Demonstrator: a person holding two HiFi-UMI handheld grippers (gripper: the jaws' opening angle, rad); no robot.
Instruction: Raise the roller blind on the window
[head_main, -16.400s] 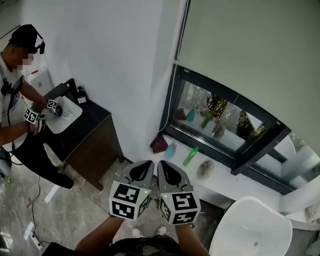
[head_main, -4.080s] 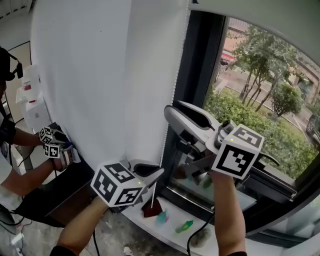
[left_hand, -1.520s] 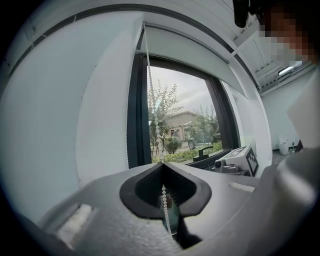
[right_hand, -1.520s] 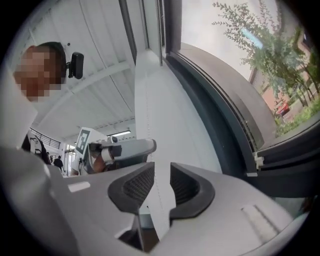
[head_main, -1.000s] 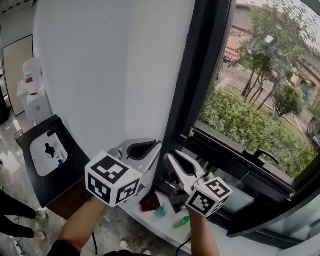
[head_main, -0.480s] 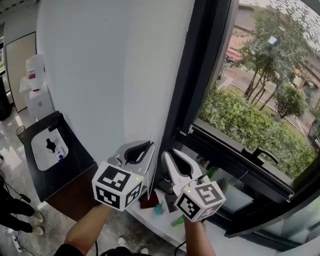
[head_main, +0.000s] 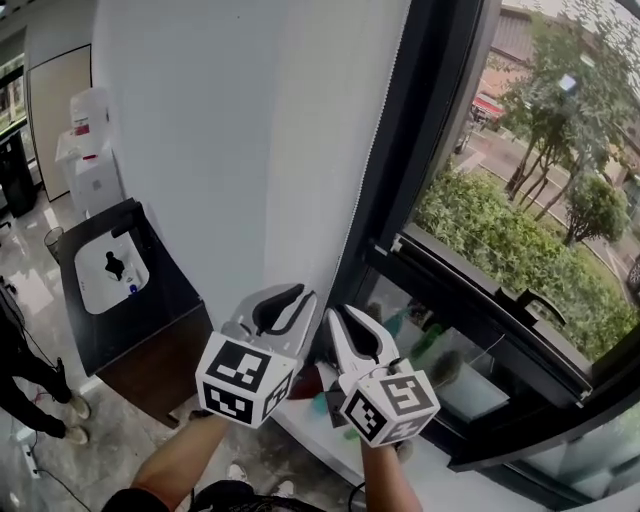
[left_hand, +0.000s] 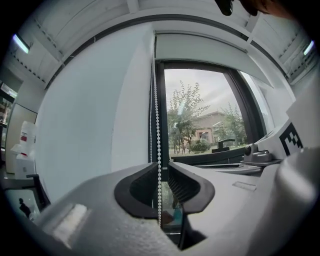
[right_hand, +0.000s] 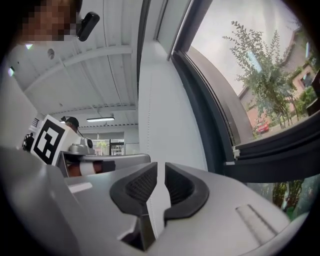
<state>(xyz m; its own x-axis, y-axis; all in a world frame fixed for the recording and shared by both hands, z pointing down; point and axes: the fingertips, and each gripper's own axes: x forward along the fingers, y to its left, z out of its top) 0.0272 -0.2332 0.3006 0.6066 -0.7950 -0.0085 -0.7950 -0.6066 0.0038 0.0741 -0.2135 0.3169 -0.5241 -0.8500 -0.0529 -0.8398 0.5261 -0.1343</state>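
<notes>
The white bead chain (head_main: 352, 215) hangs along the dark window frame (head_main: 420, 170). In the left gripper view the chain (left_hand: 157, 125) drops straight through the gap of my left gripper (left_hand: 160, 172), whose jaws have just been opening; the pads stand apart from the beads. The roller blind (left_hand: 200, 47) covers only the top strip of the window. In the head view my left gripper (head_main: 292, 300) and right gripper (head_main: 342, 322) are side by side, low beside the frame. My right gripper (right_hand: 161, 172) has been closing and keeps a narrow gap, with only white wall showing through it.
On the white sill (head_main: 330, 440) stand small green and blue bottles (head_main: 420, 345) and a dark red object (head_main: 305, 385). A black cabinet with a white basin (head_main: 110, 275) is at the left. A person's legs (head_main: 25, 370) show at the left edge. The window handle (head_main: 525, 300) juts out at the right.
Both grippers have sunk lower beside the window frame. The left jaws, shut on the chain before, now stand apart around it. The right jaws have narrowed a little.
</notes>
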